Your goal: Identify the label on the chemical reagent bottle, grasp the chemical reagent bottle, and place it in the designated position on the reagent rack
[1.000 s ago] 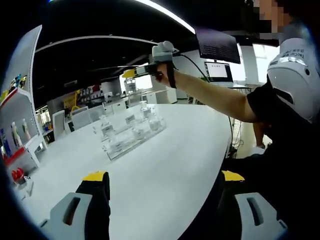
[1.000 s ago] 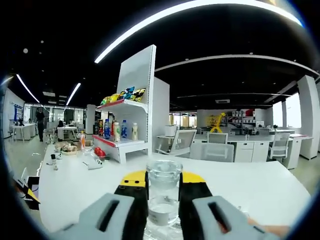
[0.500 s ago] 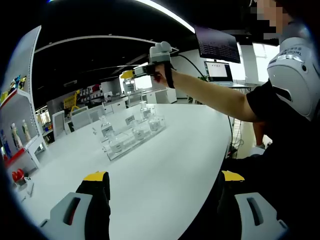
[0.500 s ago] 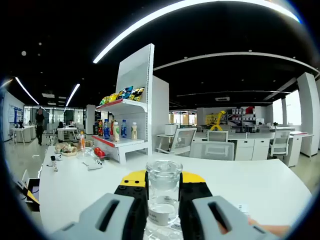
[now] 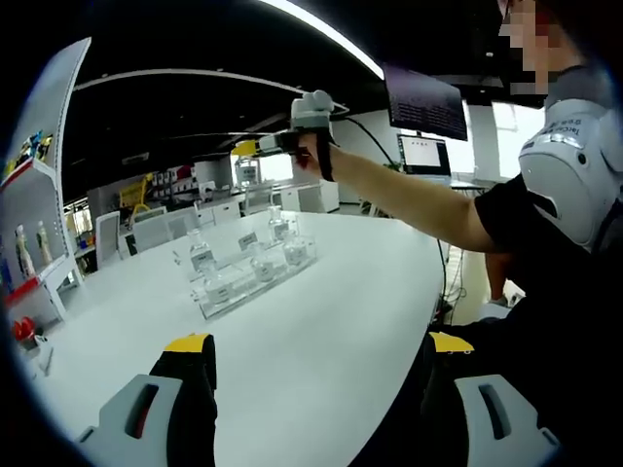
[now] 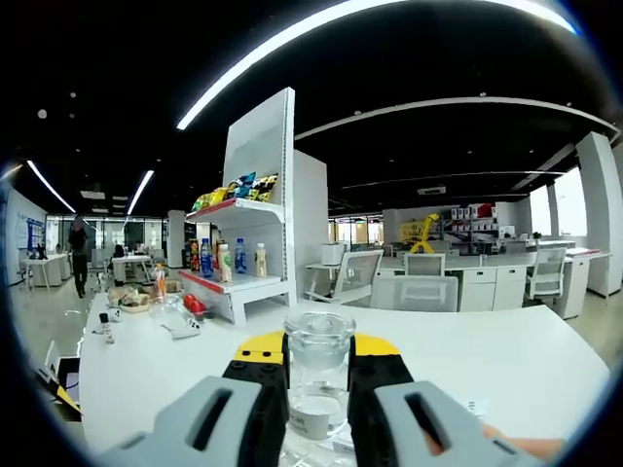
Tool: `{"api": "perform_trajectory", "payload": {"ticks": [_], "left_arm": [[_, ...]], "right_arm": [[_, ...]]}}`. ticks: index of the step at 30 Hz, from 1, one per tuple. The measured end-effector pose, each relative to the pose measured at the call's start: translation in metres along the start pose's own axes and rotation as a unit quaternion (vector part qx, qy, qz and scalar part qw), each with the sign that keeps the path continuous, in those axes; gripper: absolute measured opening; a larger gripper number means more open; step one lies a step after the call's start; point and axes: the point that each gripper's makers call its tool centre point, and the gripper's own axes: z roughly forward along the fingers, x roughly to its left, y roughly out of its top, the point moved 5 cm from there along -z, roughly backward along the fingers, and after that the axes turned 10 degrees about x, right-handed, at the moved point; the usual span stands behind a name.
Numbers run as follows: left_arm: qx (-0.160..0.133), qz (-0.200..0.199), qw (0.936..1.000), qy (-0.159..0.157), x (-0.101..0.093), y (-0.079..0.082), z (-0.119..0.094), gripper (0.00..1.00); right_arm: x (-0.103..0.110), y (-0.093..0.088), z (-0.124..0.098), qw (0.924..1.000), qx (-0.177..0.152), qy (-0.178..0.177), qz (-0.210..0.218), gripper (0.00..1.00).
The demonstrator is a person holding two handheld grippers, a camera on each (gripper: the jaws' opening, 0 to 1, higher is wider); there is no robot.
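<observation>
The clear reagent bottle (image 6: 318, 384) is clamped between the jaws of the right gripper (image 6: 317, 389) and has been raised slightly higher above the reagent rack (image 5: 255, 282); placement remains undone; the left gripper (image 5: 311, 375) is kept wide open, holding nothing.

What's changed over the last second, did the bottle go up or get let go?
The right tongs stay shut on the bottle, held high above the rack; in the left gripper view they have risen only slightly. Nothing was let go. The left tongs remain open and empty over the table, and the rack's bottles have not moved.
</observation>
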Motion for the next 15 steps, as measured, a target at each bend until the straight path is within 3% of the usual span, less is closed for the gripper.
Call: {"api": "perform_trajectory", "payload": {"ticks": [15], "left_arm": [[0.018, -0.008, 0.9998, -0.001, 0.0004, -0.0047, 0.0069, 0.87]], "right_arm": [[0.0037, -0.0045, 0.0099, 1.0, 0.005, 0.005, -0.002, 0.19]]}}
